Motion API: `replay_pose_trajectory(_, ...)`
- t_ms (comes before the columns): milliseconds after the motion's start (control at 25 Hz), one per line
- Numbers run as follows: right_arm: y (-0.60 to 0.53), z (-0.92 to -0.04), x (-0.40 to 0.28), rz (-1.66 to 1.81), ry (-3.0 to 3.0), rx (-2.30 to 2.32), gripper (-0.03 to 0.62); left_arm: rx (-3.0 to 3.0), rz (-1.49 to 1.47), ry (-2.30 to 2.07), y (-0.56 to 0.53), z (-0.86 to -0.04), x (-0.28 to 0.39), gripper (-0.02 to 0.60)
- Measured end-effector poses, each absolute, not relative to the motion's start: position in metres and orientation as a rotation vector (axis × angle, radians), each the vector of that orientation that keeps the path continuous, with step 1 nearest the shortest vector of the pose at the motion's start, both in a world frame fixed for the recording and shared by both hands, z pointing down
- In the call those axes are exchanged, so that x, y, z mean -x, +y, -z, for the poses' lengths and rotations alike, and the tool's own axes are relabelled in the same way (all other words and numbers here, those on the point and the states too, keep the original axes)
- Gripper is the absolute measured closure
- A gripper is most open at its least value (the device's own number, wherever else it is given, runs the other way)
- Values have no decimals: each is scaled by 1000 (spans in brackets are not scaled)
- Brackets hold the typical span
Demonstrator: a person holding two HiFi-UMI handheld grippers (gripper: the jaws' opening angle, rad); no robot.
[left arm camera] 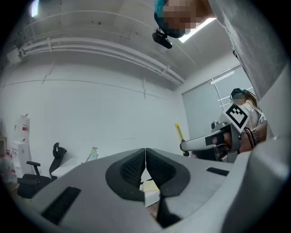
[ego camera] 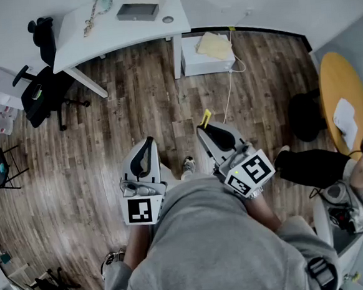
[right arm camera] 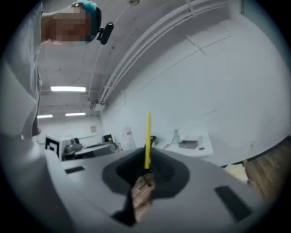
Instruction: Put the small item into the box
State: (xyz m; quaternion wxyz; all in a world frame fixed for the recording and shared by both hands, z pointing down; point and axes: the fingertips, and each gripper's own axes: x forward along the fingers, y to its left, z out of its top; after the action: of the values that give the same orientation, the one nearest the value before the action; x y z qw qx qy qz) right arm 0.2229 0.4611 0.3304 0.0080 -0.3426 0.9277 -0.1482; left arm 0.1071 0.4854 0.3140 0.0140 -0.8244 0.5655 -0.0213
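Jaws of my right gripper clench a thin yellow strip, left gripper pinched together empty, flat grey box on the desk.

No text, label or number can be read anywhere.

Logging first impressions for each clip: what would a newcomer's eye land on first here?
The thin yellow strip sticking up from the right gripper's closed jaws stands out first. Beside it is the left gripper, its jaws together and empty, with both grippers held above the wooden floor. Far ahead, a grey box sits on the white desk.
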Motion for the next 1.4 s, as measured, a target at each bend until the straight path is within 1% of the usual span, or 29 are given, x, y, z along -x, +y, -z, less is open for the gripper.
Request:
replay_pose_trajectory(400,458,-334,-226,465,2895,1070,530,2565,77,1771,481,-318,-108,546)
replay_pose_trajectory(1080,450,-339,-212,476,2905,1100,530,2616,91,1726,465,-324,-101,546)
replay_pose_trajectory(1400,429,-342,-191,505,2895,1164,530,2656,58,1699,442,-325,-77,546)
